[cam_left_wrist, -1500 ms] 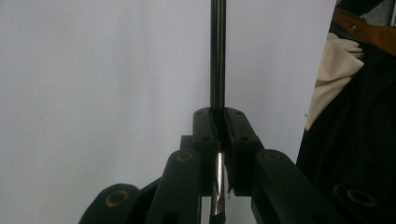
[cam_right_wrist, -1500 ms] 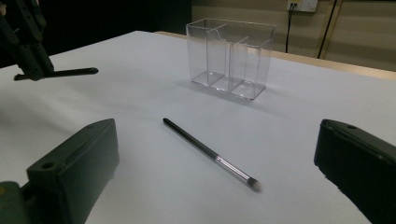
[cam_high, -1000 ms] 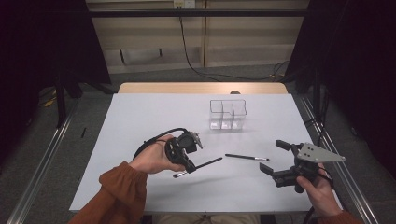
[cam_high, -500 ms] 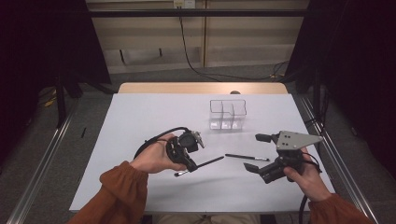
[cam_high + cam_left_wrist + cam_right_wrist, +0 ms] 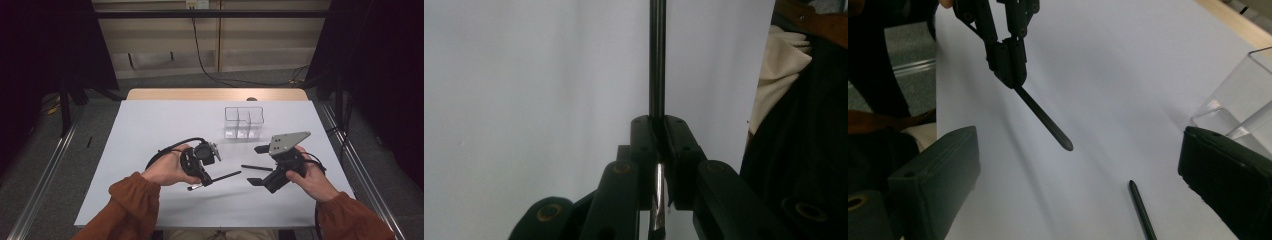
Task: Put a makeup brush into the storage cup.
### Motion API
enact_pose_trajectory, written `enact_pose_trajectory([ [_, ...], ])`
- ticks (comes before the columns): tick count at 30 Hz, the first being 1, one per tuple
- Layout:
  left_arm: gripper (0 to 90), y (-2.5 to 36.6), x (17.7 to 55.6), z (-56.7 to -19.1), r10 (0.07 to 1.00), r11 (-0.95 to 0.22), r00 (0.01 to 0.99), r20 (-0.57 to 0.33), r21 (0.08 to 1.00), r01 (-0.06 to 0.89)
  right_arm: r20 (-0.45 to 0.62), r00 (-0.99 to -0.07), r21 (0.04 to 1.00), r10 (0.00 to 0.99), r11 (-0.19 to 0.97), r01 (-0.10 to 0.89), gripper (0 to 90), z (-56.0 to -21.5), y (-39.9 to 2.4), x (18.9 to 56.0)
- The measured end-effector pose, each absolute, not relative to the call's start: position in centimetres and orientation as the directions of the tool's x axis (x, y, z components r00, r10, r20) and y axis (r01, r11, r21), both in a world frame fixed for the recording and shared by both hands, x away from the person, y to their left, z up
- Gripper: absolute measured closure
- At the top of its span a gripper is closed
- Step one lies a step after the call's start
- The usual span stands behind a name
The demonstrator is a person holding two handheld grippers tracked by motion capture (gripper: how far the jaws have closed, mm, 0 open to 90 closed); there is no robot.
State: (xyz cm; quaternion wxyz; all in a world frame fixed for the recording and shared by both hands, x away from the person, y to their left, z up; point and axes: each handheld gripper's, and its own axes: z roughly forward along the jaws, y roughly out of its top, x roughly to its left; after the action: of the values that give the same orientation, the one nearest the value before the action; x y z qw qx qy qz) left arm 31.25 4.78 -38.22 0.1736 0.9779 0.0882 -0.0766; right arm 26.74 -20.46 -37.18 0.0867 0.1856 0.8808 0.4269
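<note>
The white table (image 5: 150, 145) carries everything; seen from above, a clear plastic organizer (image 5: 243, 121) with compartments stands at about 1 o'clock from the table's middle. The left gripper (image 5: 206, 179) lies at about 7 o'clock, its jaws fully closed on a thin dark makeup brush (image 5: 220, 177), clamped near the bristle end so that the long handle sticks out toward 3 o'clock, just above the table. The right gripper (image 5: 258, 165), at about 4 o'clock, has its jaws wide apart and holds nothing. Between them, on the table, lies a second dark slim stick, maybe a pencil (image 5: 256, 168). Such a brush is probably light, stiff and smooth, so it may turn in the pads; a hold nearer the middle of the handle seems safer.
</note>
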Motion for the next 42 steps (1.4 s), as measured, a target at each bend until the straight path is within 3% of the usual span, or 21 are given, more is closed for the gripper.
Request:
enact_pose_trajectory([
  [10, 84.2, 4.6, 31.1, -38.3, 0.150, -0.926, 0.975, -0.163, 0.323, 0.196, -0.001, -0.959, 0.661, 0.282, 0.720, 0.211, 3.2, -37.3, -17.7, 28.0],
  [17, 84.2, 4.3, 31.1, -38.5, 0.131, -0.939, 0.977, -0.167, 0.296, 0.177, 0.002, -0.962, 0.588, 0.272, 0.778, 0.221, 5.6, -38.0, -16.2, 28.7],
  [19, 84.2, 4.2, 31.0, -38.5, 0.129, -0.938, 0.977, -0.168, 0.299, 0.175, 0.024, -0.964, 0.580, 0.265, 0.781, 0.229, 12.6, -37.9, -16.1, 28.9],
  [21, 84.2, 4.2, 31.1, -38.5, 0.122, -0.940, 0.976, -0.179, 0.296, 0.172, 0.040, -0.972, 0.582, 0.233, 0.785, 0.212, 29.9, -37.7, -16.0, 29.1],
  [30, 84.2, 3.9, 30.9, -38.5, 0.115, -0.945, 0.979, -0.167, 0.286, 0.159, 0.070, -0.976, 0.486, 0.205, 0.847, 0.213, 27.5, -37.7, -14.7, 29.9],
  [33, 84.2, 3.8, 30.9, -38.5, 0.111, -0.946, 0.977, -0.181, 0.283, 0.159, 0.075, -0.978, 0.429, 0.193, 0.879, 0.206, 21.7, -38.0, -14.3, 30.0],
  [35, 84.2, 3.7, 30.8, -38.6, 0.107, -0.948, 0.981, -0.163, 0.280, 0.150, 0.083, -0.981, 0.388, 0.173, 0.901, 0.192, 22.8, -38.3, -14.0, 30.1],
  [39, 84.2, 3.6, 30.7, -38.6, 0.100, -0.951, 0.982, -0.158, 0.276, 0.141, 0.108, -0.984, 0.362, 0.140, 0.917, 0.170, 30.2, -38.5, -13.7, 30.5],
  [42, 84.2, 3.5, 30.7, -38.5, 0.089, -0.954, 0.984, -0.154, 0.272, 0.129, 0.122, -0.983, 0.364, 0.134, 0.916, 0.170, 43.7, -38.4, -13.5, 30.8],
])
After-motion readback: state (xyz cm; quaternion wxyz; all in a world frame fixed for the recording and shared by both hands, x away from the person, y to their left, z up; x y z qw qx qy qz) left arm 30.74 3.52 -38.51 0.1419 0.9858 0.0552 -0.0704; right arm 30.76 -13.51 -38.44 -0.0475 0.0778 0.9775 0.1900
